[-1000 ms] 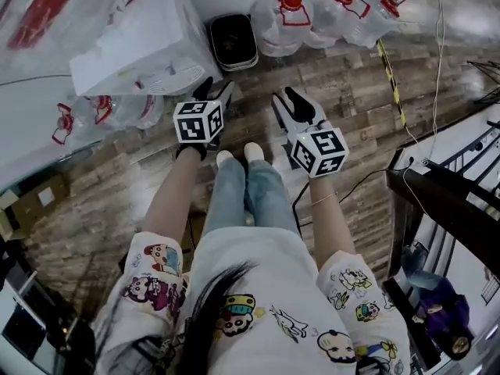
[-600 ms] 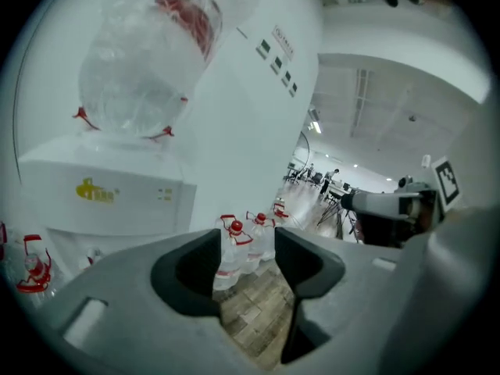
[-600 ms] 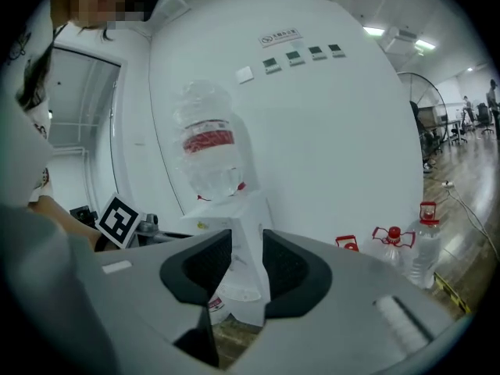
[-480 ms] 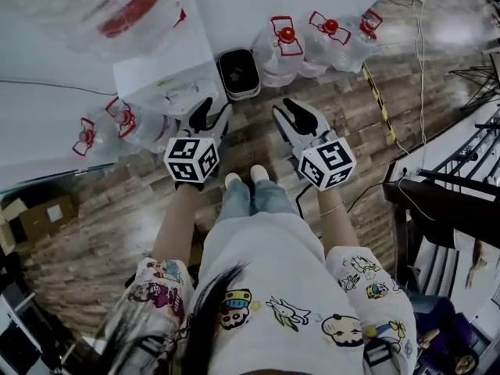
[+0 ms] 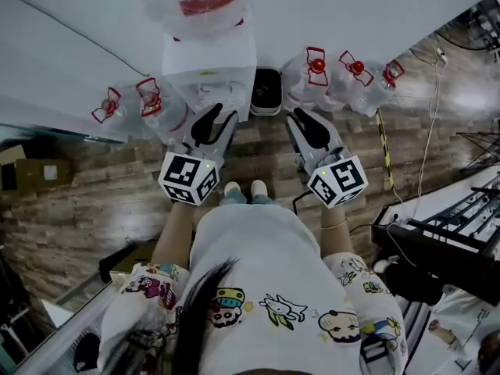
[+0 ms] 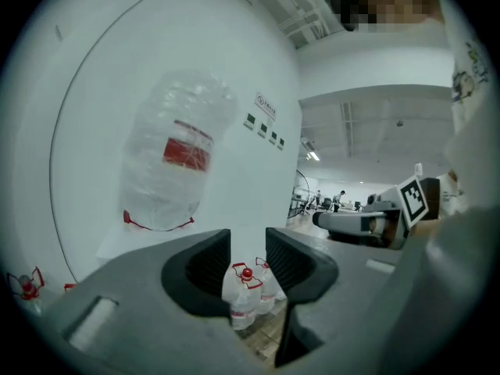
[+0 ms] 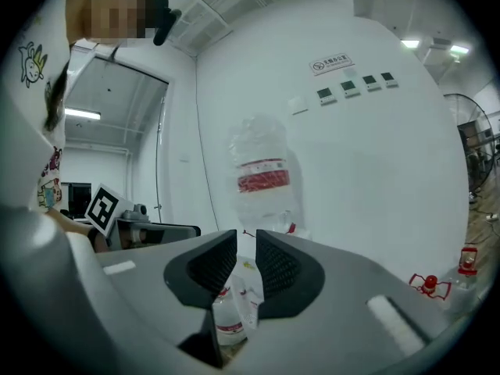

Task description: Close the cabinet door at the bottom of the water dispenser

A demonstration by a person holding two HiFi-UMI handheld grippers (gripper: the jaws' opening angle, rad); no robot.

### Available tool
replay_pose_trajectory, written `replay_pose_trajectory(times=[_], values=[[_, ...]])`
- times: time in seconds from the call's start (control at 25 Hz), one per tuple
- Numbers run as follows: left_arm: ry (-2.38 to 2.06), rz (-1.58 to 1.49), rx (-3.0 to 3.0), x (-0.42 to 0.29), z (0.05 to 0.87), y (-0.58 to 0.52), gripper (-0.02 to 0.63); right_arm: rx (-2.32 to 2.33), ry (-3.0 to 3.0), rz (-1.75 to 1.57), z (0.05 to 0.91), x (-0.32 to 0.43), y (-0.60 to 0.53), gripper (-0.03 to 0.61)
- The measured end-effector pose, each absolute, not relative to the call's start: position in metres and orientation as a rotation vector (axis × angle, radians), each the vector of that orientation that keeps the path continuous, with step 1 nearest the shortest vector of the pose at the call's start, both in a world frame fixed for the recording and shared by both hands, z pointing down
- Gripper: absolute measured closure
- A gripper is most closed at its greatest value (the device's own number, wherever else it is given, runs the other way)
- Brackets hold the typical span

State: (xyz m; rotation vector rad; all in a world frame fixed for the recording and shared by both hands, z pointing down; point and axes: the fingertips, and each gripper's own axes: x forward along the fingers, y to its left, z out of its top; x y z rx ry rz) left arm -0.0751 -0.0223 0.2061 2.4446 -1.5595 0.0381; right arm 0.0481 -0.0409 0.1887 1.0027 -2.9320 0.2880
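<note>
Bare wood-plank floor lies open at frame centre. Above it the white water dispenser blocks the way, with clear red-capped water jugs crowding upper left and upper right.

Open-plan office or lab floor, not a home. Evidence: water dispenser with an inverted bottle against a plain white wall, spare water jugs lined up on the wood-look plank floor, yellow-black hazard tape, loose cables, cardboard box. Wall has a sign and a row of switch plates. Bare ceiling framing, strip lights, desks with people far back.
</note>
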Motion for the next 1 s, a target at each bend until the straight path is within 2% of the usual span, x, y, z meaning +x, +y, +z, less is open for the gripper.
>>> replay_pose_trajectory(times=[0.4,0.68,1.0], values=[[-1.765,0.002,2.366,-0.093,0.185,0.028,0.535,0.857,-3.022,0.243,0.161,0.037,-0.021,0.538],[-1.884,0.013,2.294,-0.1,0.187,0.048,0.614,0.78,-3.051,0.233,0.158,0.037,-0.013,0.568],[-1.938,0.036,2.215,-0.109,0.199,0.068,0.614,0.74,-3.044,0.227,0.165,0.037,-0.006,0.569]])
